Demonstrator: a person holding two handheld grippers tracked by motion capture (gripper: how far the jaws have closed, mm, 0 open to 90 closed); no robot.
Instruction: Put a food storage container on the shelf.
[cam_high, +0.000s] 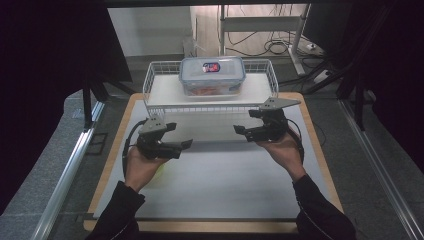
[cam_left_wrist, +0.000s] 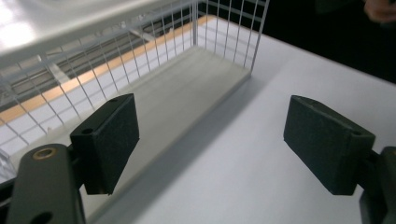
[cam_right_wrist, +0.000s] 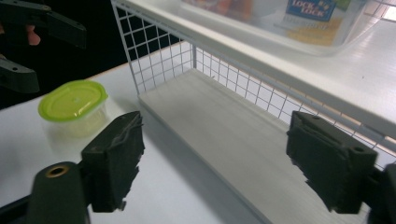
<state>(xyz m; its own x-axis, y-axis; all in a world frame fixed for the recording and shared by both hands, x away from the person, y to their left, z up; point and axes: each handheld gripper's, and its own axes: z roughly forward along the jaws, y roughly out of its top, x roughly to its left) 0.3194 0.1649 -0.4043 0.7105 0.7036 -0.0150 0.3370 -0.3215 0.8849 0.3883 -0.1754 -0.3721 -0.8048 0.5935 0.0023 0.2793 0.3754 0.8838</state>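
I have both sets of jaws spread wide and empty, the left gripper (cam_high: 175, 137) and right gripper (cam_high: 250, 122) hovering low over the white table (cam_high: 220, 175) just in front of the white wire two-tier shelf (cam_high: 160, 107). The clear plastic lidded box with blue clips (cam_high: 212, 75) sits on its upper tier, far centre. A small green-lidded tub (cam_right_wrist: 72, 105) stands by my left hand. I judge a two-sided reach needs height over the wire rim; open room lies near me.

Light fell from above on the white table (cam_high: 215, 170), glaring softly. The surroundings stayed dark. Close jaws looked slightly blurred.
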